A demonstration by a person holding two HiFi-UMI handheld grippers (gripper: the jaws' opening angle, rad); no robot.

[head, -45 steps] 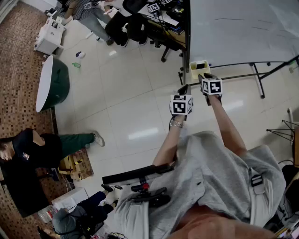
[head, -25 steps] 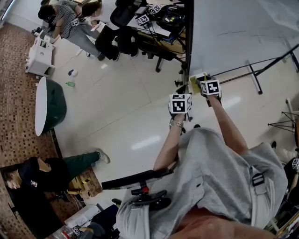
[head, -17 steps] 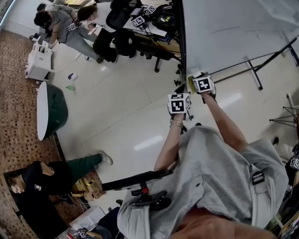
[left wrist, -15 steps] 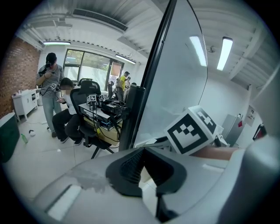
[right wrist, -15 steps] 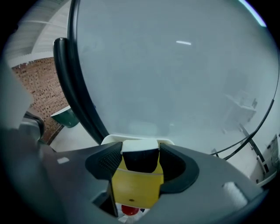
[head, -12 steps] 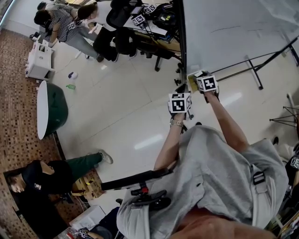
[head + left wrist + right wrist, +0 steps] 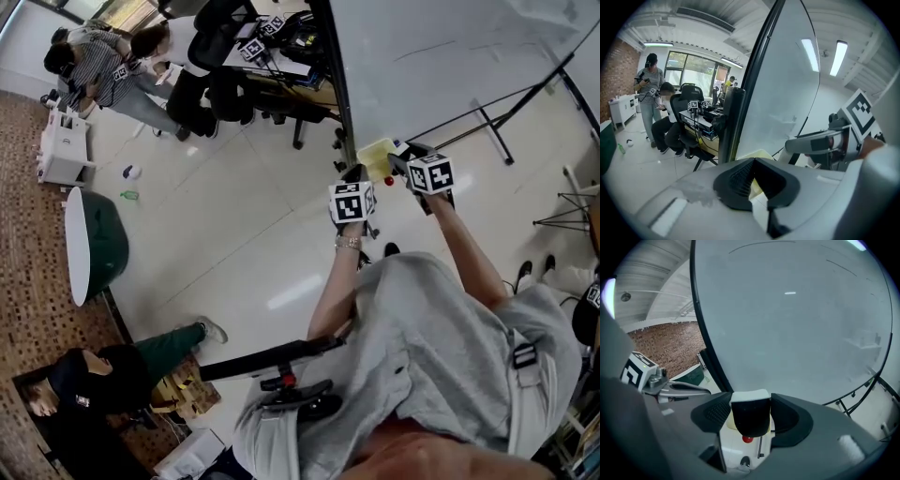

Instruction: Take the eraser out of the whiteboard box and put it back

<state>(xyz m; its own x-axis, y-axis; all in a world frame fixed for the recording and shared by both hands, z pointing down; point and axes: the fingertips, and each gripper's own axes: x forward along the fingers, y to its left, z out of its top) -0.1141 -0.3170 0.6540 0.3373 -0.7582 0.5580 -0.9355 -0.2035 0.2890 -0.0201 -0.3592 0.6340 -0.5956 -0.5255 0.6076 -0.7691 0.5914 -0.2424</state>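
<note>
- Black felt and a white back make up the eraser (image 7: pixel 750 414), a rounded block. The jaws of the right gripper (image 7: pixel 750 405) stand wide and clamp its two sides.
- The eraser looks lifted clear of the box (image 7: pixel 377 157), which sits just below and behind it at the whiteboard's (image 7: pixel 450 56) dark frame.
- Felt gives under pressure, and only the sides are pinched. A knock or a slack grip could therefore let the block twist or slide out onto the floor (image 7: pixel 244 234).
- Going back in, a corner of the eraser may catch the box rim, because the block seems to nearly fill the opening. A tilted approach would make this likelier.
- The box is pale yellow and thin-walled, and looks like light plastic. A hard push down could tip it or shove it along the frame.
- The left gripper (image 7: pixel 752 161) hovers just beside the box. Its ribbed dark jaws are narrow, their tips meet, and nothing shows clamped in them. The two grippers are close enough to bump during the return.
- A red knob (image 7: pixel 747 438) shows under the eraser, near the box. I cannot tell what it belongs to, but it could snag a low pass.
- The whiteboard is smooth, grey-white and faintly marked. Brushing it with the felt would smear those lines.
- The floor is glossy pale tile, so a dropped eraser would likely skid away.
</note>
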